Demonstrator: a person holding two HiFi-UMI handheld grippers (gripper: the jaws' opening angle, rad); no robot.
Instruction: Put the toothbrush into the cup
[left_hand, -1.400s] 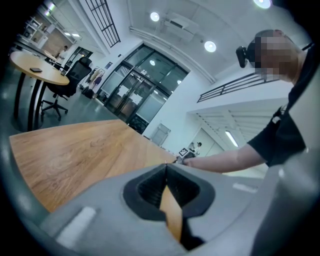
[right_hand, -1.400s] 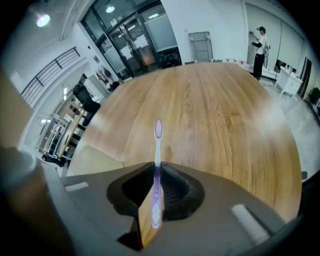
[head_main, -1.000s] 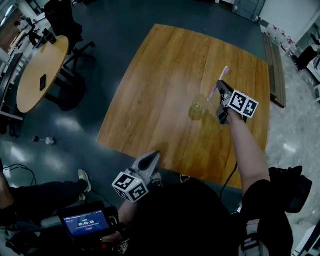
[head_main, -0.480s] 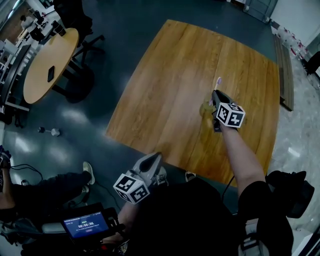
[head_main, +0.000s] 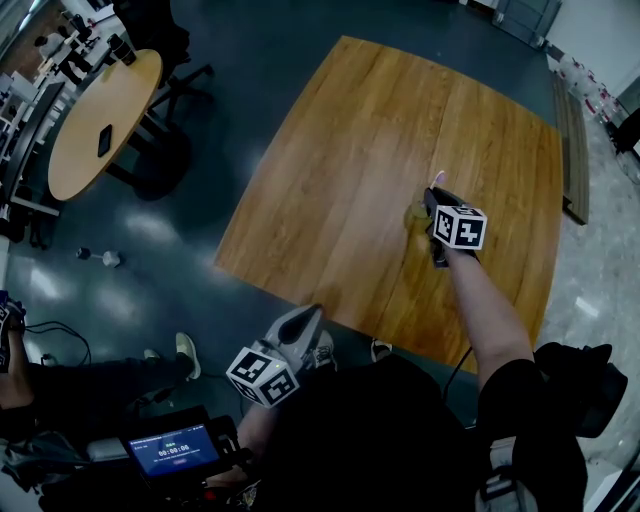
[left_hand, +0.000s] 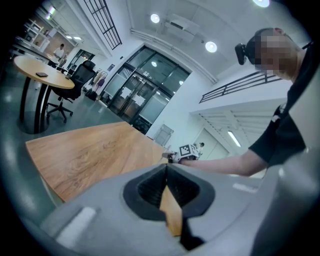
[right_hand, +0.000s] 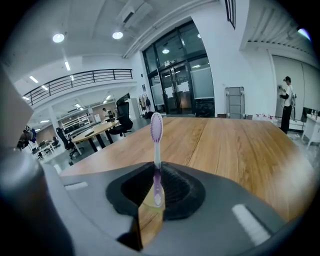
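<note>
My right gripper (head_main: 434, 197) (right_hand: 156, 172) is shut on a purple and white toothbrush (right_hand: 156, 150), which stands upright between the jaws with its head (head_main: 438, 178) up. It hovers right beside a clear yellowish cup (head_main: 413, 214) on the wooden table (head_main: 360, 140); the cup is mostly hidden by the gripper. My left gripper (head_main: 305, 318) (left_hand: 166, 172) is held off the table's near edge, shut, with nothing in it.
A round wooden table (head_main: 95, 120) with a phone on it and office chairs stand at the far left. The dark floor surrounds the table. A person's legs (head_main: 110, 375) show at the lower left.
The right gripper with the toothbrush has moved left, from the cup's right side to close over it. The left gripper has stayed put.
</note>
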